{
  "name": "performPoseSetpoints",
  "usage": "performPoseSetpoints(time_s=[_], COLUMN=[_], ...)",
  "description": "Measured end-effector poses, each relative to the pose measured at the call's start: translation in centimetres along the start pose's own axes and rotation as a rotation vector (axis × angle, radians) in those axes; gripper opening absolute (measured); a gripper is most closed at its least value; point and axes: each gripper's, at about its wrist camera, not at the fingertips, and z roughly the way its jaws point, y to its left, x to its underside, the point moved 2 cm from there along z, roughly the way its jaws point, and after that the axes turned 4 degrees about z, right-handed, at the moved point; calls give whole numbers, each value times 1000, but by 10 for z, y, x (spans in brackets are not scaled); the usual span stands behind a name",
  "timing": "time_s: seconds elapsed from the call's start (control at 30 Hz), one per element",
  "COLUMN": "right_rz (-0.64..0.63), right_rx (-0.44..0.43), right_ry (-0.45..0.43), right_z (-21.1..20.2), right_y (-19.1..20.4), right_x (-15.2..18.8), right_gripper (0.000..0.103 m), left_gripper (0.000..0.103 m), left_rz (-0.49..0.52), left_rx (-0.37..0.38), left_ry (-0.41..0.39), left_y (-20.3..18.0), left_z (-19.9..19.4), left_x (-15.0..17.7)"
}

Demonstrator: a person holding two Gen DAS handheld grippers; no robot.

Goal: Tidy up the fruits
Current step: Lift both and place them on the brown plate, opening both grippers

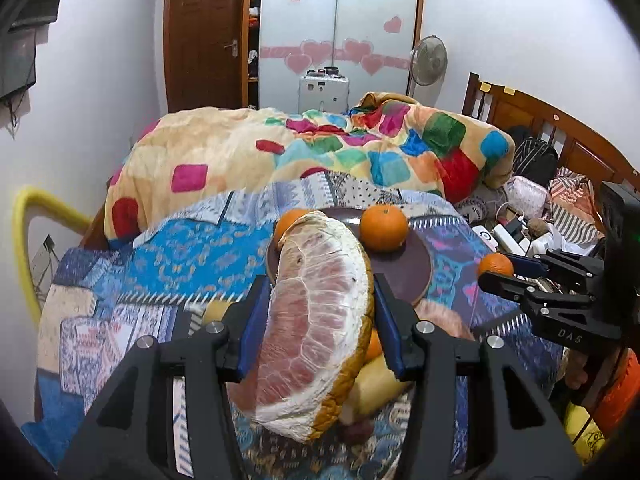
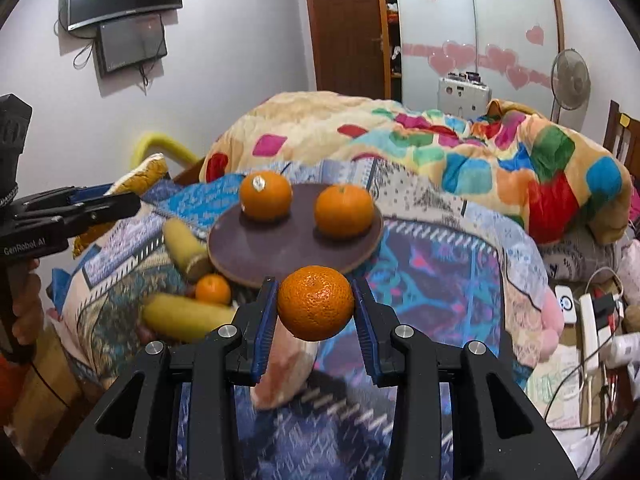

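Orange fruit sits clamped in the right gripper [image 2: 315, 304], an orange [image 2: 315, 303] with the plate [image 2: 280, 254] just beyond, upper middle of frame; the left gripper [image 1: 320, 312] grips a pomelo wedge [image 1: 316, 320] lengthwise (plate ahead too, right nearer).

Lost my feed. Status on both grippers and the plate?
Left gripper shut on pomelo wedge. Right gripper shut on orange. Plate holds two oranges, front clear.
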Motion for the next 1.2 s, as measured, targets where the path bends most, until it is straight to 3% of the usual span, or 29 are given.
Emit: performPoseSetpoints(time_s=[0.5,0.83,1.2], right_rz=[19,5,-53], right_rx=[20,27,52], right_ry=[-24,85,136], right_z=[34,82,99], right_y=[-11,-10,-2], right_x=[-41,-42,-34], right_gripper=[34,34,34], left_gripper=[50,50,50], left_rz=[3,-19,-36], left_rx=[11,-31,-50], left_ry=[0,70,132], left_y=[-8,4,8], left_z=[54,102,133], left_x=[-39,-44,-38])
